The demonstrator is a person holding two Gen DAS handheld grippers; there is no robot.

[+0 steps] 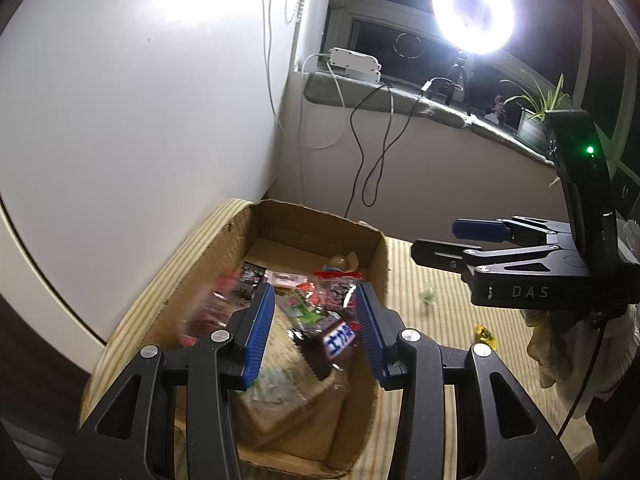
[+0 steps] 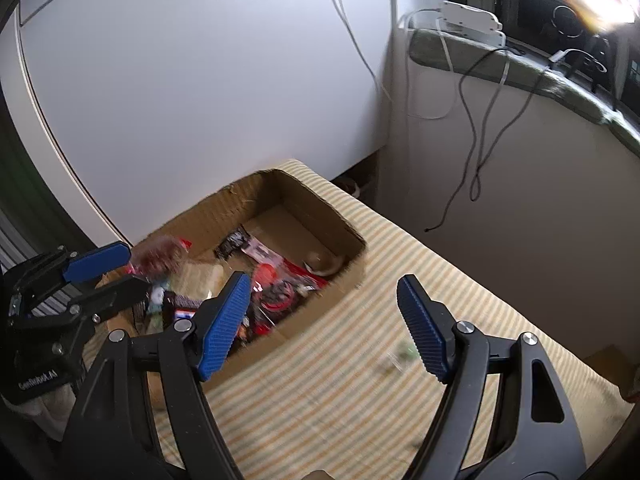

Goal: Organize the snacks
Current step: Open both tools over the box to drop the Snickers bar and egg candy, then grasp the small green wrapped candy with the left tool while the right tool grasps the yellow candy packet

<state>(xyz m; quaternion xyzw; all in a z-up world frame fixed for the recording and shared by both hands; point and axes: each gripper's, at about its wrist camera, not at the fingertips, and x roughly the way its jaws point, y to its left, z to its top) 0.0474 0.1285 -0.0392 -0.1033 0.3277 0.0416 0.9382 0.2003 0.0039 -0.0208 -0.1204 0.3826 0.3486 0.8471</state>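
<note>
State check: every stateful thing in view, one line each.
left gripper: open, empty, above the box
right gripper: open, empty, over the striped cloth
cardboard box: open-topped, holding snack packets
ring light: on
green candy: loose on the cloth, outside the box
yellow candy: loose on the cloth

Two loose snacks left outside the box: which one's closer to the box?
The green snack on the striped cloth is closer to the cardboard box. The yellow snack lies farther out, toward the right gripper.

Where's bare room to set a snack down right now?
The cardboard box's far end, past the packets, shows bare floor. The striped cloth right of the box is mostly bare, apart from small candies. The box's near half is crowded.
</note>
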